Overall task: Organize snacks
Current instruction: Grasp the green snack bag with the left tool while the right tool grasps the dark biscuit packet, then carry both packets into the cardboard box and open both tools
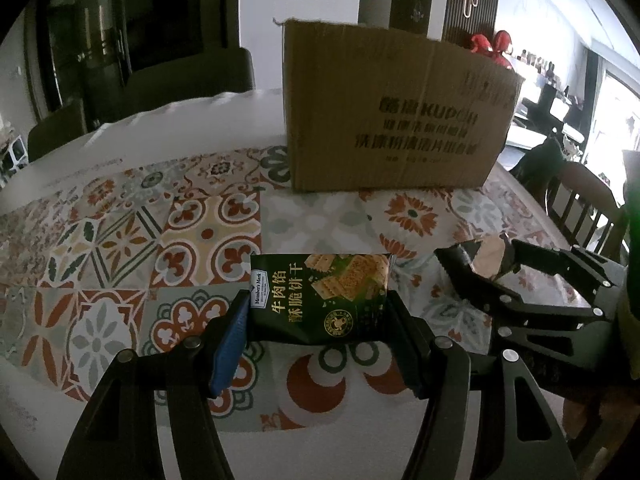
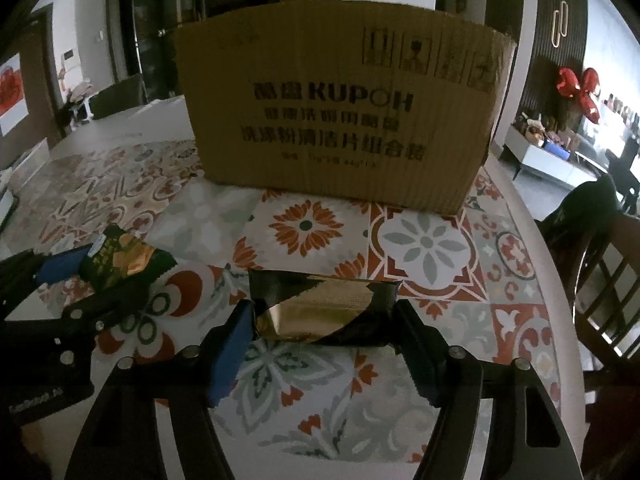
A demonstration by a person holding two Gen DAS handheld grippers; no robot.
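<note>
My left gripper (image 1: 318, 300) is shut on a dark green cracker packet (image 1: 320, 294) with yellow lettering, held above the patterned tablecloth. My right gripper (image 2: 324, 312) is shut on a black and gold snack packet (image 2: 320, 308). In the left wrist view the right gripper (image 1: 484, 260) shows at the right with the gold packet (image 1: 490, 254) between its fingers. In the right wrist view the left gripper (image 2: 92, 276) shows at the left with the green packet (image 2: 124, 262). A brown cardboard box (image 1: 396, 116) stands upright ahead of both grippers; it also shows in the right wrist view (image 2: 344, 108).
The table (image 1: 132, 240) has a tiled-pattern cloth, bare white at its far left. Wooden chairs (image 1: 588, 204) stand at the right edge, dark chairs (image 1: 188, 76) at the far side. A cabinet and red decoration (image 2: 580, 88) are in the background.
</note>
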